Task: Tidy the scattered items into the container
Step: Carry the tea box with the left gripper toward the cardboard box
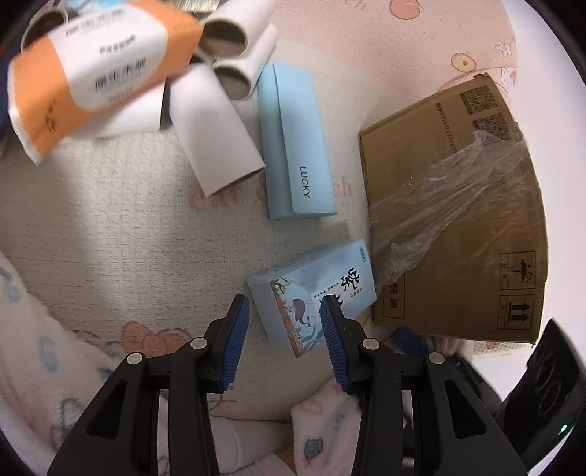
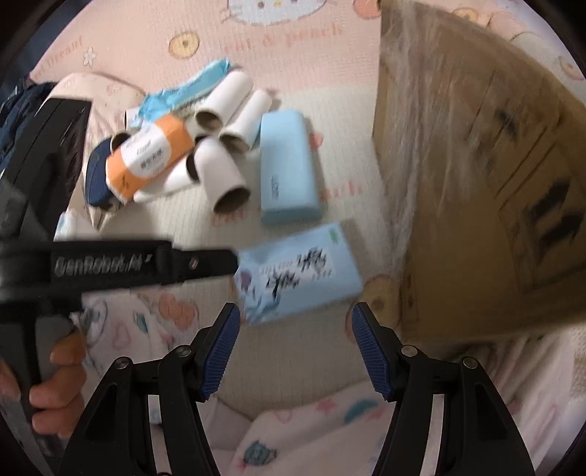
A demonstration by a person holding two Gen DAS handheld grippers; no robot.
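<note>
The whale-print box (image 1: 311, 293) lies on the mat (image 1: 110, 219) beside the cardboard carton (image 1: 457, 219); my left gripper (image 1: 284, 340) straddles one corner, jaws apart, so closing could twist it loose. My right gripper (image 2: 295, 348) hangs parted, empty.

Black tongs (image 1: 285, 322), ribbed blue pads (image 1: 234, 340), silver screws.

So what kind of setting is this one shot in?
Probably a home, on the floor of a child's play area: a pink cartoon-print play mat, pastel fleece pajama-clad legs beneath the cameras, and a brown cardboard shipping box serving as container.
</note>
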